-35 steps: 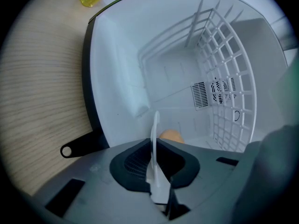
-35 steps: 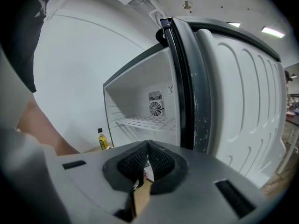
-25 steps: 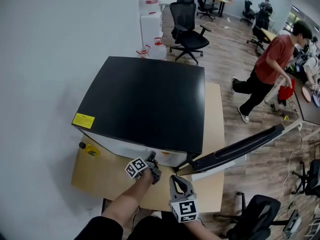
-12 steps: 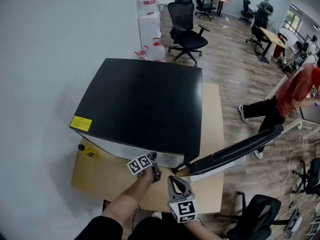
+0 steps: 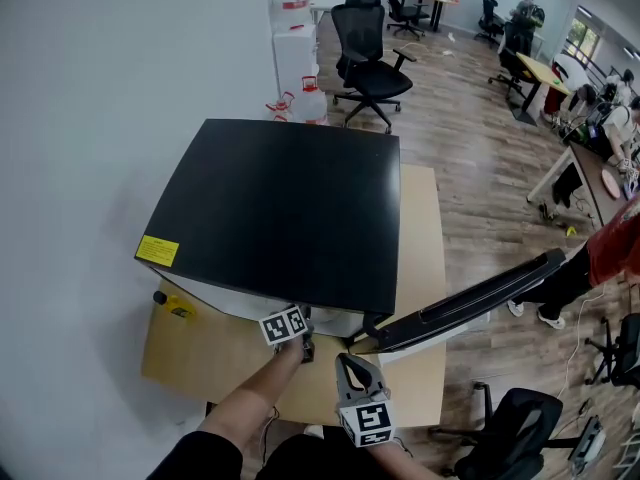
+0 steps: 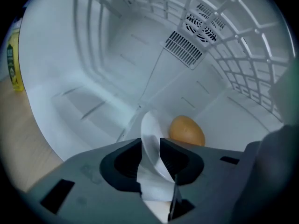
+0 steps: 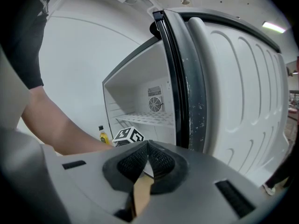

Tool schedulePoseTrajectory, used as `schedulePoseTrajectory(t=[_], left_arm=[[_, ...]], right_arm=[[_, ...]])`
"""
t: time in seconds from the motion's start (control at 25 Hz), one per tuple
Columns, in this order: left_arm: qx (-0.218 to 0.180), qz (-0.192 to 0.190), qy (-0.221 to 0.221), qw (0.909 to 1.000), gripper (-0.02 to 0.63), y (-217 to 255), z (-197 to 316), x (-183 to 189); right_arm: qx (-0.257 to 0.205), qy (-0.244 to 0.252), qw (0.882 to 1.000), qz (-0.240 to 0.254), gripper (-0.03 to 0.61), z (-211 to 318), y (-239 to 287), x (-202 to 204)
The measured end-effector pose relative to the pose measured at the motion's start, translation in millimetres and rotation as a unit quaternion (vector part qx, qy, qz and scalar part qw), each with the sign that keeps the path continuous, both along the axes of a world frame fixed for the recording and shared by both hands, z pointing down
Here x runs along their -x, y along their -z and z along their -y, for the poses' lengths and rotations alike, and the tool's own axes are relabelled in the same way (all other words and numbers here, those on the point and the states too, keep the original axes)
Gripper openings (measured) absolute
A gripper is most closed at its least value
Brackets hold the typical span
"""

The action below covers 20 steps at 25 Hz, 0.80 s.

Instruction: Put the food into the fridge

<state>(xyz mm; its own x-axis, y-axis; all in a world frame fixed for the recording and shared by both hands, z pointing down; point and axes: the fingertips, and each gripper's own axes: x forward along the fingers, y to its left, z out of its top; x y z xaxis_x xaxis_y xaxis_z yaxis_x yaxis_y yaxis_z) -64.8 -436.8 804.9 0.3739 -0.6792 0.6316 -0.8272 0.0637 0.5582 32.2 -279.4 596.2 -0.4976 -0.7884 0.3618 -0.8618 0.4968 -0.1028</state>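
Note:
A small fridge with a black top [image 5: 280,208] stands on a wooden table, its door [image 5: 470,303] swung open to the right. In the left gripper view a white plate [image 6: 150,125] lies on the fridge's white floor beside a round orange-brown piece of food [image 6: 187,130]. My left gripper [image 6: 150,146] reaches into the fridge; its jaws have just been opening and stand apart, with the plate's rim between them and the pads not pressing on it. My right gripper [image 7: 147,155] waits outside by the door edge, shut with nothing in it. In the head view the fridge top hides the left gripper's [image 5: 303,346] jaws.
A yellow bottle [image 5: 172,303] stands on the table [image 5: 200,358] left of the fridge, against the wall. A wire shelf [image 7: 149,118] crosses the fridge above the plate. Office chairs [image 5: 372,53], a water dispenser [image 5: 295,38] and a person in red [image 5: 615,253] are beyond.
The left gripper has rolled at the wrist and shifted slightly toward the fridge opening. The person in red has walked to the right edge. The right gripper has kept still.

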Motion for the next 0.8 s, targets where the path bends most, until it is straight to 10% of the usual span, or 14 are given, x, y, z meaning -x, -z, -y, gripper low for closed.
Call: schedulePoseTrajectory(t=[0.8], left_arm=[[-0.030,0.065,-0.028,0.9970,0.262,13.2,-6.6,26.5]], right_arm=[[-0.004,0.003,1.000,0.007,0.060,-2.7,10.2,11.2]])
